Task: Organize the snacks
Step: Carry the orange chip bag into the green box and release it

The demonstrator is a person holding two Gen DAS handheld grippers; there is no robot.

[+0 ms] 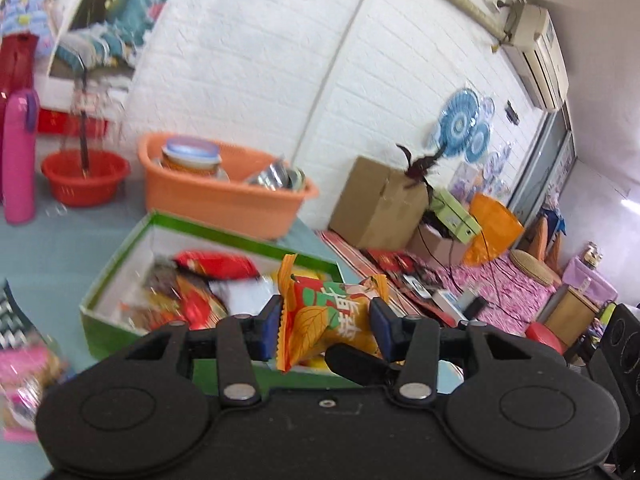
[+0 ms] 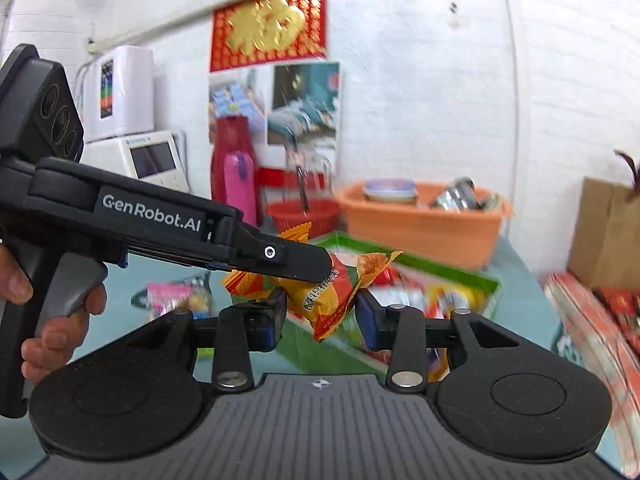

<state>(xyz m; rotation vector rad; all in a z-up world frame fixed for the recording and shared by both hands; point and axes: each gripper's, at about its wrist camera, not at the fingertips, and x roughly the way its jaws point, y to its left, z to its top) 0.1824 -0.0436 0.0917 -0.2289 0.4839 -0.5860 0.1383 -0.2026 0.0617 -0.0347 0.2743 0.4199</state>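
Observation:
An orange snack packet with red and green print sits between the fingers of my left gripper, which is shut on it. In the right wrist view the left gripper reaches in from the left holding the same packet. My right gripper has its jaws apart on either side of the packet's lower end; whether they touch it I cannot tell. Below lies a green box with a white inside, holding several snack packets. It also shows in the right wrist view.
An orange plastic basin with a jar and cans stands behind the box, a red bowl and a pink bottle to its left. Loose pink snack packets lie at the left. A cardboard box and clutter stand at the right.

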